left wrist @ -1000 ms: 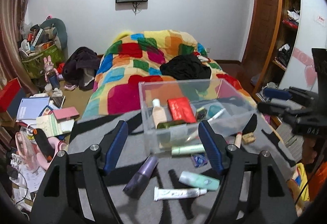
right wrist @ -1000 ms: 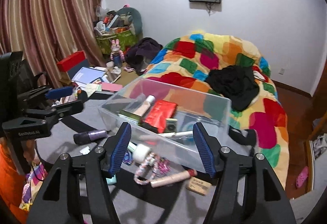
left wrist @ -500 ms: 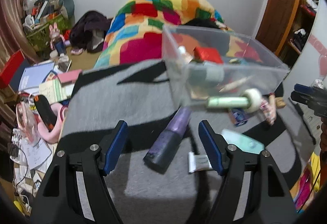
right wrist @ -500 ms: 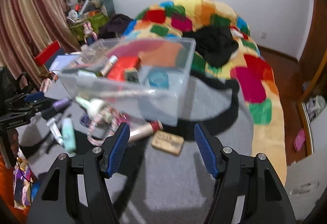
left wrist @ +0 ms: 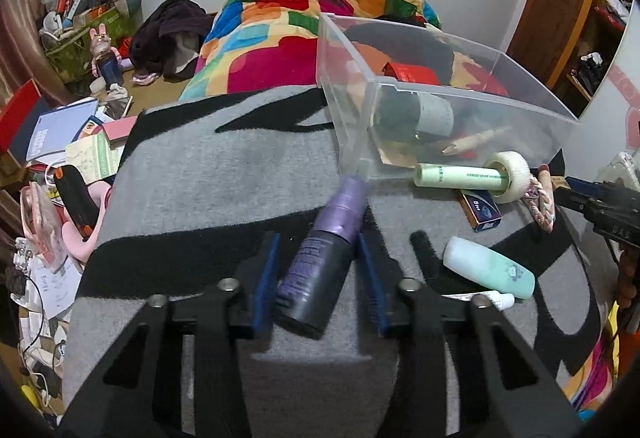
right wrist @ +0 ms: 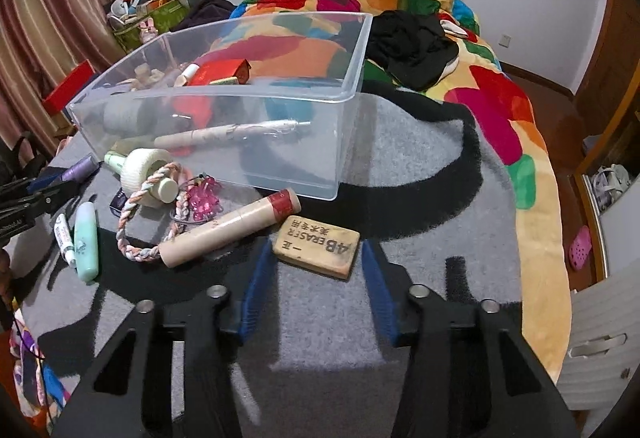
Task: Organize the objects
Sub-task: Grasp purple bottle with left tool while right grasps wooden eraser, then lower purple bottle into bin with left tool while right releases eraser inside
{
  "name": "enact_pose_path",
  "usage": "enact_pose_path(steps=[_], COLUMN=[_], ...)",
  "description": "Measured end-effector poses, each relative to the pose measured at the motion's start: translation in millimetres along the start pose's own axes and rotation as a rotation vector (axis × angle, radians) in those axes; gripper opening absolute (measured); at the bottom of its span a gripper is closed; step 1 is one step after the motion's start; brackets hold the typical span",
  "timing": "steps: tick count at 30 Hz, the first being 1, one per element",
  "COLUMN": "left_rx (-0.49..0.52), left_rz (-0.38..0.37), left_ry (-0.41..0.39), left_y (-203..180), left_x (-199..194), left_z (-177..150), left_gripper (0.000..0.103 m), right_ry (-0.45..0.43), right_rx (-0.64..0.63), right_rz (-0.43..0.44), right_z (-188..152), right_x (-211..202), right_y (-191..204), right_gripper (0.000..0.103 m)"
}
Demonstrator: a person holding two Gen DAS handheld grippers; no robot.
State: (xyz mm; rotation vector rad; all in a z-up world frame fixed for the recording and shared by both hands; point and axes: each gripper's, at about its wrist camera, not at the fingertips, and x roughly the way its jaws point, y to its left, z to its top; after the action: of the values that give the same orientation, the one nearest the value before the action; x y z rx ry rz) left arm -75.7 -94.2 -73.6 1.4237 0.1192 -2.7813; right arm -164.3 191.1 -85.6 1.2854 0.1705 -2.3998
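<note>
The left hand-held gripper (left wrist: pixel 318 278) sits low over the grey-and-black surface (left wrist: pixel 208 174), its blue pads apart and flanking the purple spray bottle (left wrist: pixel 324 262), which lies on its side between them. Whether the pads touch the bottle cannot be told. The bottle's cap end points at the near corner of the clear plastic bin (left wrist: pixel 472 118). To the right of the bottle, a pale green tube (left wrist: pixel 460 176) lies along the bin's front wall with a roll of white tape (left wrist: pixel 510 174) around its far end. A small blue box (left wrist: pixel 480 208) lies just below the tube. A mint-green bottle (left wrist: pixel 490 272) and a small white tube (left wrist: pixel 494 298) lie nearer the camera.

In the right wrist view, the bin (right wrist: pixel 348 94) stands at centre with a red box (right wrist: pixel 222 72) and other items inside. A braided cord (right wrist: pixel 136 222) and pink beads (right wrist: pixel 204 196) lie in front of it. A tan cylinder with a red band (right wrist: pixel 232 228) lies diagonally, its red end near the tan eraser block (right wrist: pixel 318 246). The right hand-held gripper (right wrist: pixel 316 286) has its pads apart on either side of the eraser, with a gap visible at each side. A multicoloured quilt (right wrist: pixel 492 110) covers the bed at far right.
</note>
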Motion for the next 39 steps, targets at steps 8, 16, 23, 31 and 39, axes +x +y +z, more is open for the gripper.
enact_pose_path(steps=[8,16,23,31,39], left_rx=[-0.015,-0.023,-0.009,0.010,0.020], left_rz=[0.005,-0.005,-0.027,-0.066,-0.091], left_ry=[-0.049,-0.138,-0.221,-0.263,-0.220], left_y=[-1.4,-5.3,-15.6,-31.6,-43.3], left_x=[-15.3,-50.7,-78.0,-78.6,-48.7], left_z=[-4.3,2.5,17.0,46.1,71.9], left_gripper=[0.025,0.025,0.025,0.025,0.025], right_ry=[-0.019,-0.097,-0.192,-0.262,-0.217], right_rx=[-0.023,0.004,0.007,-0.008,-0.022], right_rz=[-0.014,0.016,0.054,0.069,0.067], right_z=[-9.4,-4.0,15.7,43.8,69.0], right_x=[-9.0,-43.1,-74.1,-83.2,-52.4], right_y=[2.4,-0.4,9.2,22.1,32.0], right_gripper=[0.039,0.039,0.039,0.039,0.039])
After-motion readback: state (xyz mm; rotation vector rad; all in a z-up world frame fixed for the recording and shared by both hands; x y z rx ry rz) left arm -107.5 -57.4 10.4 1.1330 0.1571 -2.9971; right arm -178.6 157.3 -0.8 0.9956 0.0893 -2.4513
